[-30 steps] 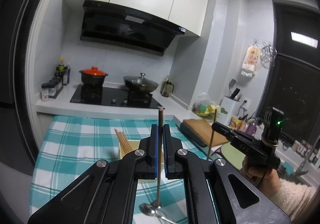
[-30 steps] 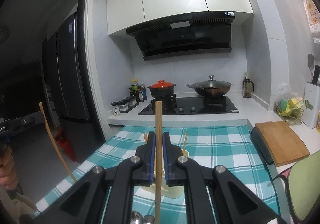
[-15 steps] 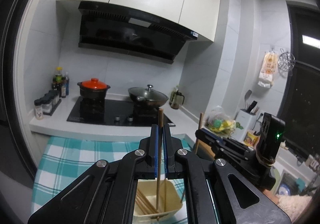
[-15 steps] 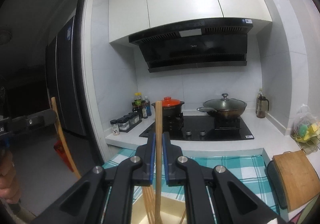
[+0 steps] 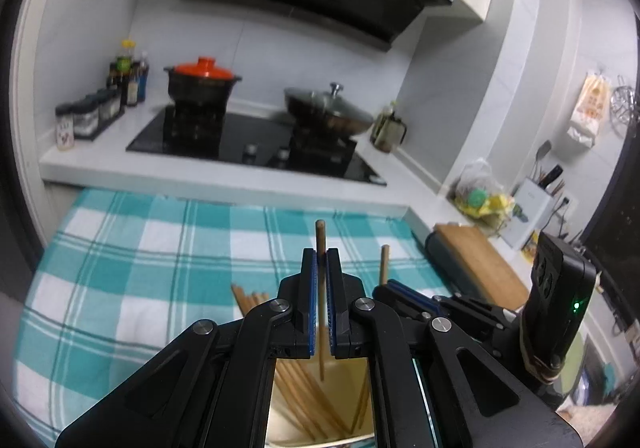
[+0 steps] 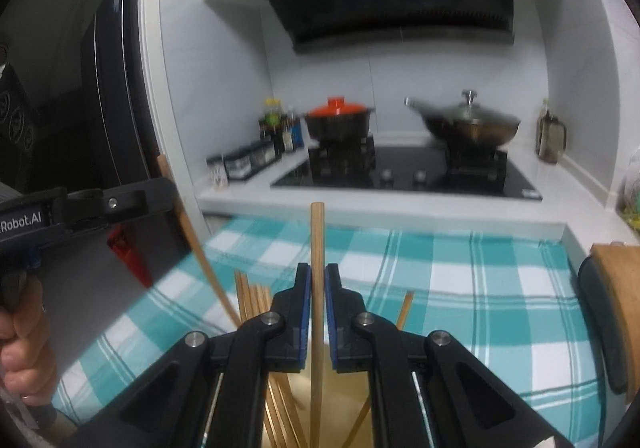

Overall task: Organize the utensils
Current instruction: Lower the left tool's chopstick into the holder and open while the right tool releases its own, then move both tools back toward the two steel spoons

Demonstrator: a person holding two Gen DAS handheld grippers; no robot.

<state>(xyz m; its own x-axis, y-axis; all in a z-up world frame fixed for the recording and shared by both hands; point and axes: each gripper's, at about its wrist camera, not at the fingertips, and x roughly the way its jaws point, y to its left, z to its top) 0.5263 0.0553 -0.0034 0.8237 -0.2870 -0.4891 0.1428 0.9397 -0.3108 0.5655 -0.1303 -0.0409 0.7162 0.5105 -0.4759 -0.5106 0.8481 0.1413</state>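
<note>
- Left wrist view: two hand-held grippers show, the left gripper [image 5: 320, 260] at centre bottom and the right gripper [image 5: 390, 286] just beside it at lower right, each with one chopstick.
- The left gripper is clamped tight on a thin brown chopstick [image 5: 320, 244]; the stick stands upright between the blue pads, its top poking above them and its lower end hanging inside the cream container [image 5: 344, 376] at the bottom of the frame.
- The container sits on the teal-and-white checked cloth [image 5: 160, 268]; a loose bundle of light wooden chopsticks [image 5: 296, 388] leans in it, tips fanning out to the left. They overlap too much for a sure count; four or five ends show.
- Right wrist view: the right gripper [image 6: 318, 280] is closed on a thicker, pale wooden chopstick [image 6: 318, 232], held upright, its lower end down in the container [image 6: 340, 392].
- At the left edge, a hand [image 6: 24, 344] grips the handle of the left gripper [image 6: 170, 188], whose chopstick [image 6: 192, 232] slants down toward the container.
- One further stick [image 6: 404, 310] leans right of the fingers.
- On the hob [image 6: 404, 172] in the upper half stand two pots: one with an orange lid [image 6: 340, 108] and one wok with a glass lid [image 6: 470, 116].
</note>
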